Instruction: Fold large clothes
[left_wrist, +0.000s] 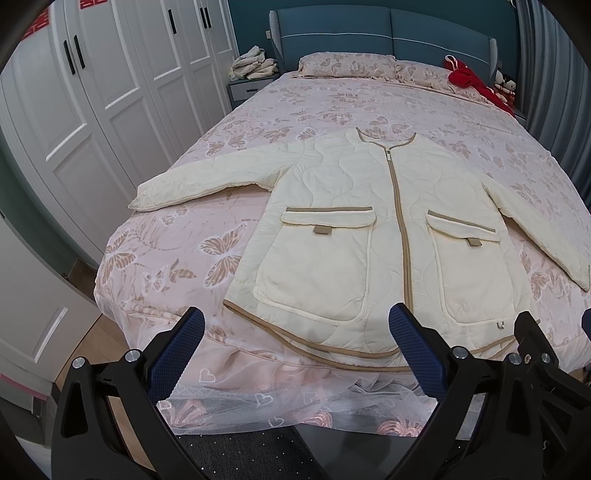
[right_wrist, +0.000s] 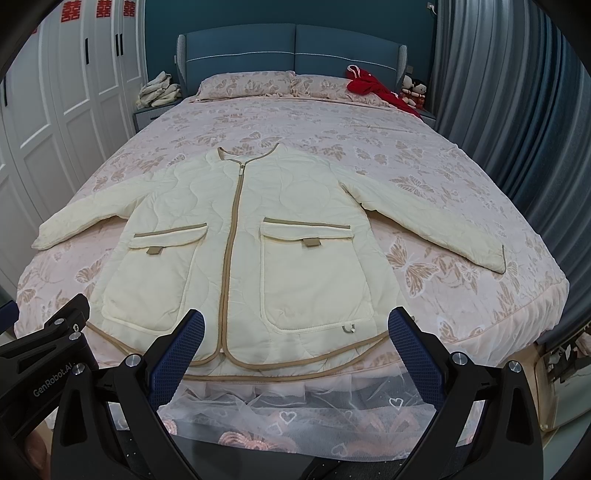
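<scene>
A cream quilted jacket (left_wrist: 351, 221) (right_wrist: 236, 236) with tan trim, a closed zip and two flap pockets lies flat and face up on the bed, collar toward the headboard, both sleeves spread out to the sides. Its hem reaches the foot edge of the bed. My left gripper (left_wrist: 297, 325) hovers open just before the hem's left half, nothing between its blue pads. My right gripper (right_wrist: 295, 325) is open too, in front of the hem's right half. The right gripper's black frame (left_wrist: 532, 343) shows at the left wrist view's right side, and the left one (right_wrist: 62, 325) at the right wrist view's left.
The bed (right_wrist: 424, 155) has a pink butterfly cover and a lace skirt (right_wrist: 295, 413). Pillows (right_wrist: 243, 83) and a red garment (right_wrist: 373, 86) lie at the headboard. White wardrobe doors (left_wrist: 92, 92) stand left, a nightstand with folded cloth (left_wrist: 253, 64) beyond, grey curtains (right_wrist: 517, 110) right.
</scene>
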